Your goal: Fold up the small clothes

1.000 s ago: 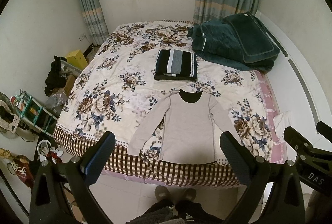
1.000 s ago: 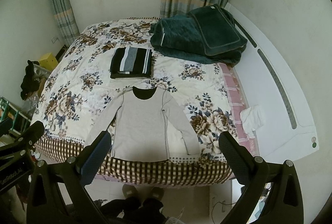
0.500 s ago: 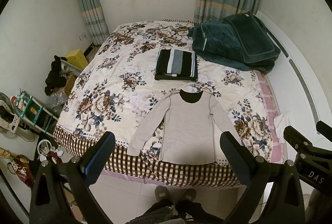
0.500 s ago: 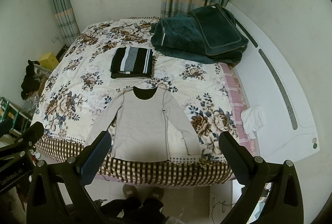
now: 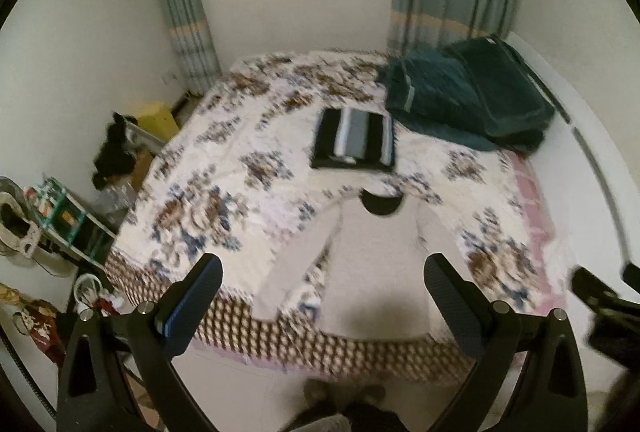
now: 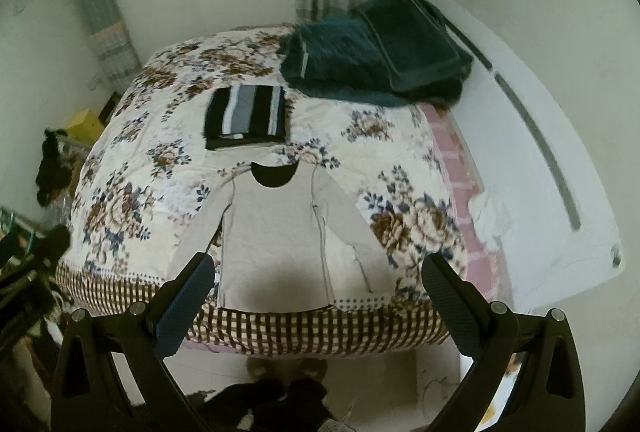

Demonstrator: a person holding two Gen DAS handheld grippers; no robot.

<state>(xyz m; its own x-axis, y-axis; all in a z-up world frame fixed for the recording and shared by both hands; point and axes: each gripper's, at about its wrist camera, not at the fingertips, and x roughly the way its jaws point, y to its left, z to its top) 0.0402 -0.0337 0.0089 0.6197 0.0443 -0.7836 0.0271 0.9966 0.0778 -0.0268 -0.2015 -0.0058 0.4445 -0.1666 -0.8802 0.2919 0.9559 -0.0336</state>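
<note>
A light grey long-sleeved shirt [image 5: 374,264] lies flat, sleeves spread, at the near edge of the floral bed [image 5: 224,183]; it also shows in the right wrist view [image 6: 276,244]. A folded black, grey and white striped garment [image 5: 354,143] lies beyond its collar, also in the right wrist view [image 6: 246,115]. My left gripper [image 5: 323,290] is open and empty, held above the shirt's hem. My right gripper [image 6: 316,288] is open and empty, over the same hem. Both views are blurred.
Dark teal folded blankets [image 5: 468,99] lie at the bed's far right. A white headboard ledge [image 6: 532,167] runs along the right with a white cloth [image 6: 490,220]. Shelves and clutter [image 5: 60,216] stand on the floor at left. Slippers [image 6: 288,368] lie below the bed's edge.
Both grippers have moved forward towards the bed; the shirt and bed look larger and the views are now motion-blurred. Both stay open and empty.
</note>
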